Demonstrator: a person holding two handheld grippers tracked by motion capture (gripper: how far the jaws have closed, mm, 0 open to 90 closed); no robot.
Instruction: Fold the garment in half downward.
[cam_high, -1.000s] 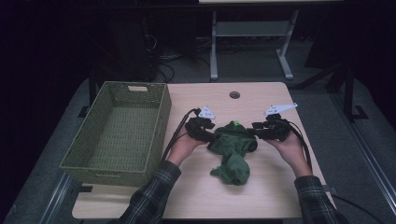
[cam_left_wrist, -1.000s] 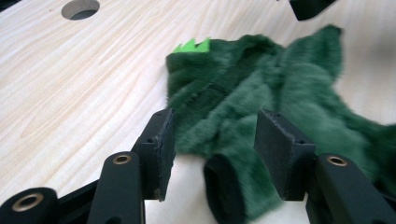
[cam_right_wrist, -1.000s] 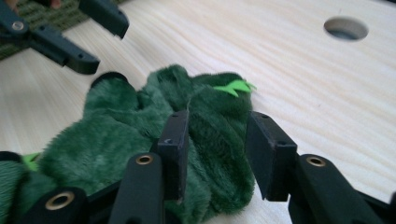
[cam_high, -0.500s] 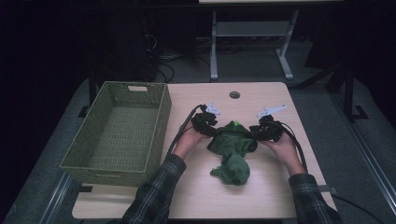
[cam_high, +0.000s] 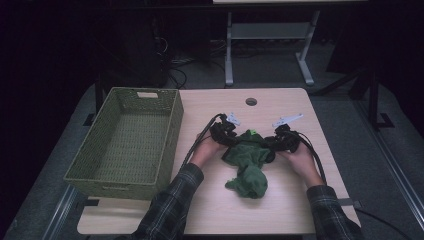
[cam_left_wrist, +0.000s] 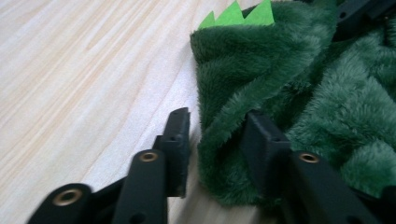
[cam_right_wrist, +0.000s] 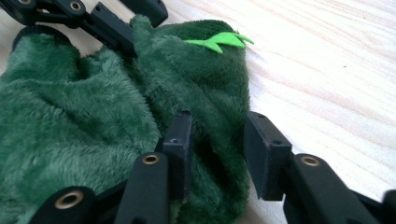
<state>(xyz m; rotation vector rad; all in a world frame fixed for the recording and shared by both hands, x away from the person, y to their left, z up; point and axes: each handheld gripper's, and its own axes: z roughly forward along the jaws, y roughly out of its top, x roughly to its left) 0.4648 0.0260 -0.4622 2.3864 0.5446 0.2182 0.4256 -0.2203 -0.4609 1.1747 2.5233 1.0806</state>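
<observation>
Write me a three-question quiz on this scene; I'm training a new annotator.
1. True or false: the green plush cloth lies inside the woven basket.
2. In the high view, on which side of the cloth does the basket stand? A) left B) right C) on top of it
3. What sits between the jaws of the left tongs?
Key: 1 false, it lies on the table. 2 A. 3 a fold of the green plush cloth.
</observation>
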